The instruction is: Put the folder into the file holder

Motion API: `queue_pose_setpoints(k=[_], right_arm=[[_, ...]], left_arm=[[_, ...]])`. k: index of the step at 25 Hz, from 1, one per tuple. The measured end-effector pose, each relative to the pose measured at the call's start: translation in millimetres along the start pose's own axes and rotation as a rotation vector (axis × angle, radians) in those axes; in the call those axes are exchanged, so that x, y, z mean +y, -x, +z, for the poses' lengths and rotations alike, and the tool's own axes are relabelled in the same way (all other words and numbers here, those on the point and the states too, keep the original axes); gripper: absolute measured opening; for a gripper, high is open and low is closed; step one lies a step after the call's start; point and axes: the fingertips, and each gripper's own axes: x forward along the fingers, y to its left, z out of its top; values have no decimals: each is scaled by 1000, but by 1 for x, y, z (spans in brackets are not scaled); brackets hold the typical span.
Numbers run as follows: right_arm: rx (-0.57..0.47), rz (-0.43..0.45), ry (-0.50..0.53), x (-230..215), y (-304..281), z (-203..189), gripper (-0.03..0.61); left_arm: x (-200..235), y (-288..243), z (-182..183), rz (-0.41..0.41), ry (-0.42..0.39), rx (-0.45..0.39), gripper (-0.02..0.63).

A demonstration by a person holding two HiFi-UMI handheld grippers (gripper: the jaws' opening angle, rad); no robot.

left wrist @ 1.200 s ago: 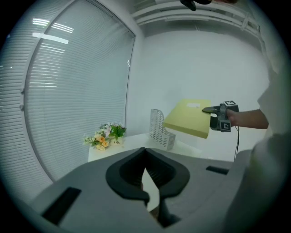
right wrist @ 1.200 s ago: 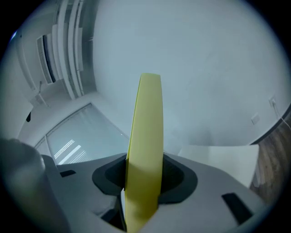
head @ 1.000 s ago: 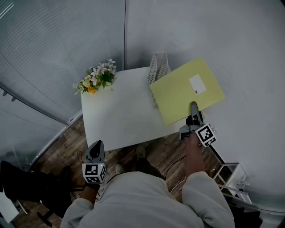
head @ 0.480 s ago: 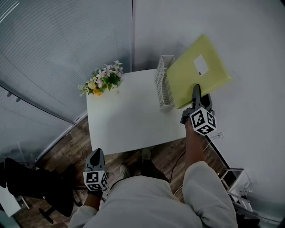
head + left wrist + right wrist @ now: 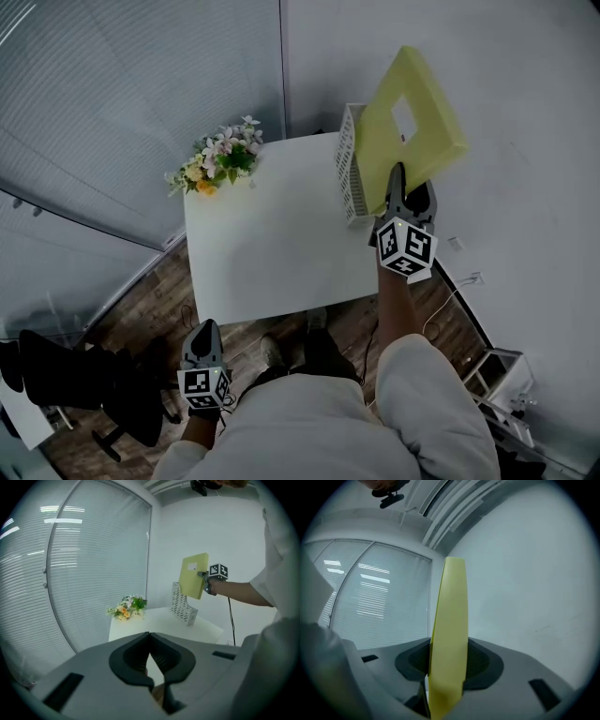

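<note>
Since 1 second ago, the folder [image 5: 409,117] has been swung from nearly flat to steeply tilted, over the file holder [image 5: 348,178] at the table's [image 5: 272,253] far right corner. It is clamped at its lower edge by the right gripper [image 5: 398,178]. Only the left gripper view shows the left gripper [image 5: 151,665] closed on nothing. In the right gripper view the folder is seen edge-on between the pads.

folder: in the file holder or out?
Out. The right gripper holds the folder on edge in the air above the file holder, not seated in it.
</note>
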Motion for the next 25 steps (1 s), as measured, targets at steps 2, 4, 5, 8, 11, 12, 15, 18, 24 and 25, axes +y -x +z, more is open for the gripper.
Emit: queue_pose_setpoints(k=[2,4,5,8,11,12,15,18,24,25], right_arm=[[2,1,3,0,-3,-8,179],[2,4,10,1,-6,-16,179],[2,7,17,2,-6,-19,179],[-2,20,42,4,-7,-27,179],[-20,27,47,5,-7,-33,179],[-28,28,46,5,-7,-35,179],[-47,29,45,3,-10,-39,179],[-67,31,46,3,-10,-45,181],[-98,43,60,5,-6,-67,181],[-96,44,67,6,-6,-72,181]], left_arm=[[2,-3,-3,7,2,13,8],[3,-6,-5,11,2,25,8],[2,-8,-6,11,1,30,8],[-1,-12,-10,8,-1,46,8],[-5,-16,-15,3,-6,70,8],[-6,-17,-17,0,-10,81,8],[-8,-20,-22,-4,-19,110,8],[-8,-23,-28,-3,-27,137,8],[-8,-31,-42,-14,-43,194,8],[-8,-33,-44,-17,-46,203,8]])
